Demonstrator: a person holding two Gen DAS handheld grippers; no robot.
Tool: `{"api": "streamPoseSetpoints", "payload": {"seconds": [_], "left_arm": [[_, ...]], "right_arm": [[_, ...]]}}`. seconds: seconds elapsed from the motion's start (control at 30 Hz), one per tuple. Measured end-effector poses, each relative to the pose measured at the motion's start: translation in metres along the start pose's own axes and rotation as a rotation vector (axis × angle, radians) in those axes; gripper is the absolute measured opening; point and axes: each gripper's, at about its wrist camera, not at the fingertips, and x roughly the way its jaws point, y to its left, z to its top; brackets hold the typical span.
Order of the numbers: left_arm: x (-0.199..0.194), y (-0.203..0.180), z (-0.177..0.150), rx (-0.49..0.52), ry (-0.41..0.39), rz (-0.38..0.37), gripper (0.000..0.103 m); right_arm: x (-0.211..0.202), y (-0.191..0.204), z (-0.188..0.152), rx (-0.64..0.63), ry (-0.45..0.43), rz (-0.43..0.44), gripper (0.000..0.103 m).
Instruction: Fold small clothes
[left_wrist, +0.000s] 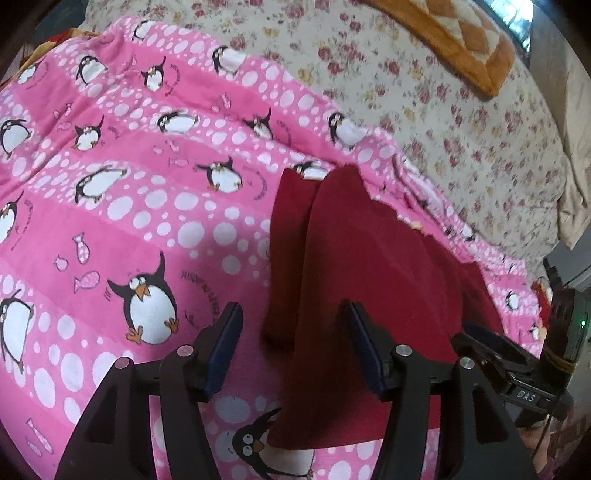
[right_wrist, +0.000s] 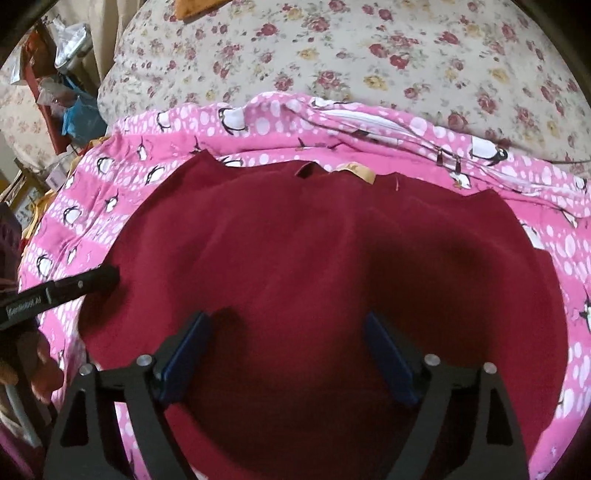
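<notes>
My left tongs (left_wrist: 291, 314) are spread apart over the edge of the red cloth (left_wrist: 369, 258), not pinching it. My right tongs (right_wrist: 288, 321) are spread wide above the middle of the cloth, with nothing in them. The cloth lies flat on a pink penguin blanket (left_wrist: 129, 206) on the flowery bed (right_wrist: 369, 48).

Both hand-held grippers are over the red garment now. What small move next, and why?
Probably lower the left hand-held gripper and pinch the red garment at its near edge: its jaws stand open, gripping nothing. The right hand-held gripper hovers open over flat cloth.
</notes>
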Motion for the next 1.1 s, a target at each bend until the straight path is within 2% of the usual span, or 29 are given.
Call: {"api": "streamPoseSetpoints", "payload": {"seconds": [0.1, 0.2, 0.27, 0.3, 0.33, 0.4, 0.53, 0.6, 0.67, 0.7, 0.8, 0.87, 0.93, 0.97, 1.0, 1.03, 1.1], "left_arm": [[-0.001, -0.001, 0.003, -0.004, -0.014, -0.034, 0.039], [0.008, 0.001, 0.005, -0.015, 0.003, -0.018, 0.039], [0.014, 0.005, 0.005, -0.035, 0.014, -0.007, 0.039], [0.017, 0.007, 0.006, -0.053, 0.020, -0.017, 0.040], [0.019, 0.009, 0.007, -0.068, 0.021, -0.024, 0.040], [0.021, 0.010, 0.008, -0.083, 0.014, -0.026, 0.042], [0.024, 0.006, 0.008, -0.053, 0.006, -0.002, 0.044], [0.027, 0.006, 0.009, -0.055, 0.009, 0.000, 0.048], [0.032, 0.006, 0.010, -0.058, 0.012, -0.001, 0.052], [0.035, 0.004, 0.010, -0.047, 0.013, 0.001, 0.056], [0.042, -0.005, 0.010, 0.004, 0.022, 0.014, 0.063], [0.045, -0.010, 0.010, 0.027, 0.031, 0.014, 0.063], [0.047, -0.012, 0.011, 0.042, 0.044, -0.011, 0.057], [0.047, -0.012, 0.011, 0.042, 0.053, -0.038, 0.037], [0.047, -0.012, 0.012, 0.031, 0.071, -0.077, 0.026], [0.046, -0.011, 0.012, 0.017, 0.073, -0.086, 0.024], [0.044, -0.012, 0.012, 0.007, 0.072, -0.110, 0.009]], "right_arm": [[-0.018, -0.002, -0.004, 0.057, -0.081, 0.029, 0.089], [-0.029, -0.008, -0.007, 0.118, -0.142, 0.069, 0.086], [-0.031, -0.011, -0.006, 0.143, -0.146, 0.105, 0.071], [-0.030, -0.012, -0.005, 0.146, -0.139, 0.122, 0.053], [-0.028, -0.012, -0.003, 0.140, -0.132, 0.122, 0.043], [-0.026, -0.011, 0.000, 0.124, -0.135, 0.125, 0.036], [-0.016, -0.020, 0.006, 0.193, -0.145, 0.222, 0.034], [-0.004, -0.022, 0.008, 0.209, -0.133, 0.259, 0.034], [0.012, -0.024, 0.006, 0.213, -0.091, 0.218, 0.034], [0.020, -0.027, 0.003, 0.220, -0.080, 0.211, 0.029], [0.020, -0.029, -0.001, 0.223, -0.103, 0.227, 0.026], [0.020, -0.029, -0.001, 0.220, -0.101, 0.232, 0.026], [0.019, -0.029, 0.000, 0.212, -0.090, 0.233, 0.026], [0.018, -0.030, 0.000, 0.214, -0.087, 0.239, 0.026], [0.017, -0.033, 0.000, 0.227, -0.086, 0.253, 0.026], [0.016, -0.038, -0.001, 0.242, -0.089, 0.266, 0.026], [0.016, -0.047, -0.003, 0.283, -0.093, 0.296, 0.026]]}}
